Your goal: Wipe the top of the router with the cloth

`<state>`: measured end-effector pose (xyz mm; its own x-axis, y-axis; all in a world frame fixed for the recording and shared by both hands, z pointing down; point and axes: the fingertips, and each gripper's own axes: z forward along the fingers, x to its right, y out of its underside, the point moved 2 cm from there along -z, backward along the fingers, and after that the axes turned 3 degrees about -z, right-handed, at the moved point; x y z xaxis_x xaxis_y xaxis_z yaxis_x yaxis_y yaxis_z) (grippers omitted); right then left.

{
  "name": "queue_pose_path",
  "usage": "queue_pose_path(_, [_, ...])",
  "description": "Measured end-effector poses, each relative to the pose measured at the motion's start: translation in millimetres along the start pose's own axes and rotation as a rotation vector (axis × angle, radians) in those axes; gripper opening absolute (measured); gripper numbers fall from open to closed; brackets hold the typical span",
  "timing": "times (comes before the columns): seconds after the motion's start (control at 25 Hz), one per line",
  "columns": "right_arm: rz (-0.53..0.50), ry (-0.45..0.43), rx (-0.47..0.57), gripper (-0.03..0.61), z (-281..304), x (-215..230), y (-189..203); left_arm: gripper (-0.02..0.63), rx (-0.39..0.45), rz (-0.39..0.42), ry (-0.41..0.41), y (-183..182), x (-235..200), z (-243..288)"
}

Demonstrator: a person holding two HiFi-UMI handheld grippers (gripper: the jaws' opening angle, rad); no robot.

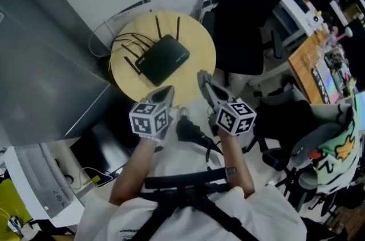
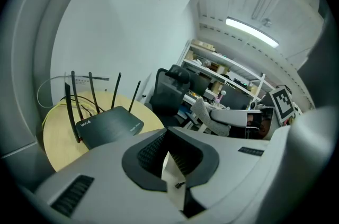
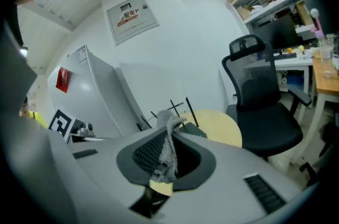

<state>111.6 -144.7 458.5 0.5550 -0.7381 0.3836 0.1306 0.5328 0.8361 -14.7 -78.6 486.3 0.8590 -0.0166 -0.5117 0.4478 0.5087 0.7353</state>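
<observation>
Office corner, white wall. Round wooden table [image 1: 199, 43] sits upper centre of the head view, with a black office chair [image 1: 245, 17] to its right. Black router [image 1: 162, 58] lies flat on the table, antennas up, cables trailing off to the upper left. Both claws sit below the table's near edge, clear of the router. Left claw [image 1: 165, 92] has its jaw tips together with nothing between them. Right claw [image 1: 204, 81] is clamped on a grey cloth [image 3: 168, 149], which pokes out past the tips, centre of the right gripper view.
</observation>
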Motion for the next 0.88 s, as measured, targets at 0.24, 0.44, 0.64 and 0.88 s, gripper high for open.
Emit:
queue_pose_path(0.24, [-0.019,-0.071,-0.058,0.037,41,25,-16,-0.003,0.022,-0.056,-0.076,-14,-18,27])
queue_pose_path(0.44, [-0.049,-0.126,-0.108,0.037,76,39,-21,-0.003,0.043,-0.088,-0.131,-25,-32,42])
queue_pose_path(0.64, [-0.075,-0.169,-0.142,0.037,111,50,-27,-0.003,0.057,-0.106,-0.176,-33,-44,54])
queue_pose_path(0.88, [-0.115,-0.210,-0.190,0.037,155,56,-25,-0.003,0.062,-0.132,-0.233,-33,-67,64])
